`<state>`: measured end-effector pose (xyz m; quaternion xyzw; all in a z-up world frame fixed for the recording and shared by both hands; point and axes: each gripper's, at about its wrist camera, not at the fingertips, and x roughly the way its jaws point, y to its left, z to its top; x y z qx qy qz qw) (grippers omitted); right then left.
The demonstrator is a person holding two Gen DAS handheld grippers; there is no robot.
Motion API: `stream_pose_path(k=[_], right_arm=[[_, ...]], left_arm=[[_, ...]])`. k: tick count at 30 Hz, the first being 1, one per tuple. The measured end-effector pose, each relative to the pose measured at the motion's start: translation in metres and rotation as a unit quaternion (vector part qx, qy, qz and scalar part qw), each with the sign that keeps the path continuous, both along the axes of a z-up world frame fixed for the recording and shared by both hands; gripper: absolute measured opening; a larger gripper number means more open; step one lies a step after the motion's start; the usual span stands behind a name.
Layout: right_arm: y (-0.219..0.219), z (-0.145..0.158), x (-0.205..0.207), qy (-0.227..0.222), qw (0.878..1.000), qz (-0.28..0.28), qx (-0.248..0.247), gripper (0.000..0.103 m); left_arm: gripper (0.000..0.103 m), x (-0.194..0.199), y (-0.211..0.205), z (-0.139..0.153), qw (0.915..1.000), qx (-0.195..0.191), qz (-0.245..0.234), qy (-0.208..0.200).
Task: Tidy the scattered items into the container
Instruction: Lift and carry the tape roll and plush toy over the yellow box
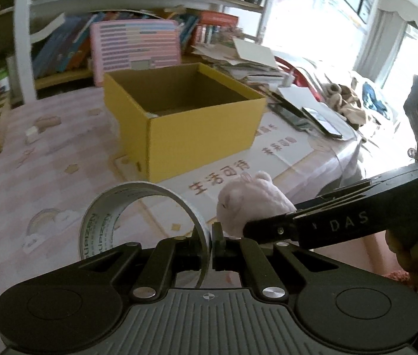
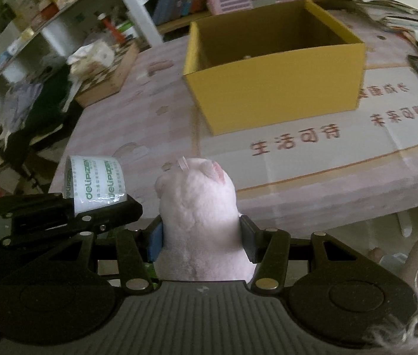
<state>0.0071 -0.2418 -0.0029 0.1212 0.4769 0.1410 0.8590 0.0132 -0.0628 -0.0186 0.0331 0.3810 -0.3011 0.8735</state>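
Left wrist view: the left gripper [image 1: 209,244] has its two fingers pinched together on the wall of a tape roll [image 1: 141,222], one finger inside the ring and one outside, so the roll stands upright ahead of the fingers above the pink tablecloth [image 1: 46,177]. Just to its right, the right gripper [image 1: 263,227] clamps a pale pink plush toy [image 1: 250,201]. Seen from the right wrist, the plush toy [image 2: 198,222] fills the gap between that gripper's [image 2: 201,235] fingers, gripped on both sides, its head poking forward past the tips at the table's near edge. Beyond both, the open yellow box [image 1: 185,124] sits mid-table on a white printed sheet [image 1: 283,151].
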Motion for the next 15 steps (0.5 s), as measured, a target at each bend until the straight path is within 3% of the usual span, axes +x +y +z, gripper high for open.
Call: stream_pose_path(k=[15], right_arm=[[-0.061,-0.001,0.014,0.004,0.999,-0.05,-0.003,0.05]], left_arm=[[0.004,0.027,-0.06,-0.005,0.9984,0.001,-0.057,0.006]])
